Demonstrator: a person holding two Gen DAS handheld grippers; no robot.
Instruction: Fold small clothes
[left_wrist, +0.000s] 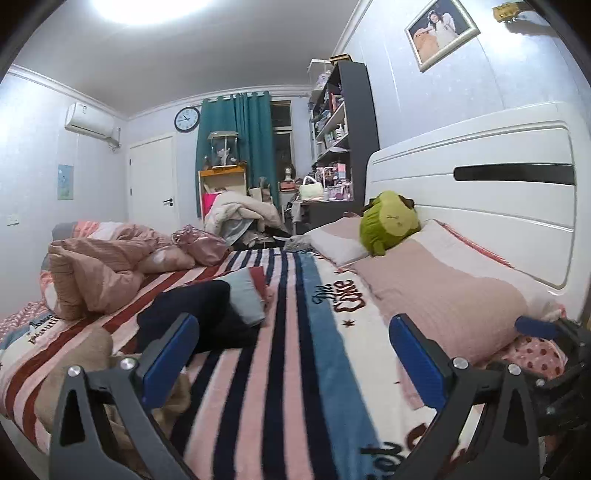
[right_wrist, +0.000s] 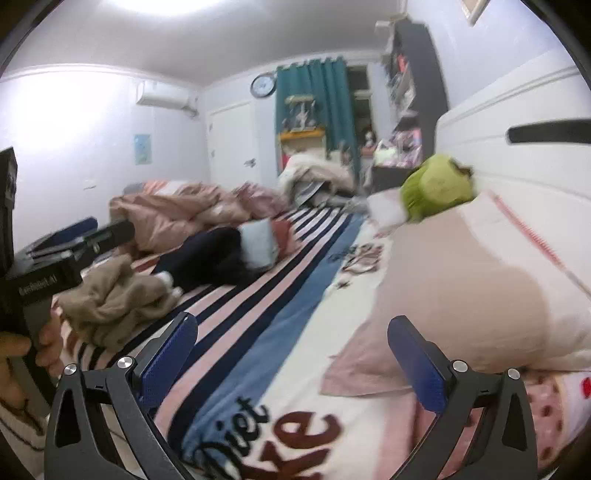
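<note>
Bedspread (left_wrist: 288, 369), striped pink, navy and blue, covers the bed and carries everything else. Toward its headboard side lies a pink pillow (left_wrist: 439, 295) with a green plush toy (left_wrist: 388, 221) beyond it. Away from that pillow, across the stripes, sit a dark garment (right_wrist: 207, 258) and a crumpled tan garment (right_wrist: 118, 299). Left gripper (left_wrist: 293, 332) and right gripper (right_wrist: 291, 332) both gape wide, holding nothing.

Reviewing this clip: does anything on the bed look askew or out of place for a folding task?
Yes. A tan knit garment lies crumpled near the striped blanket's edge, and a dark navy garment sprawls unfolded beside a folded grey piece. Both grippers are open and empty. Nothing looks damaged.
</note>
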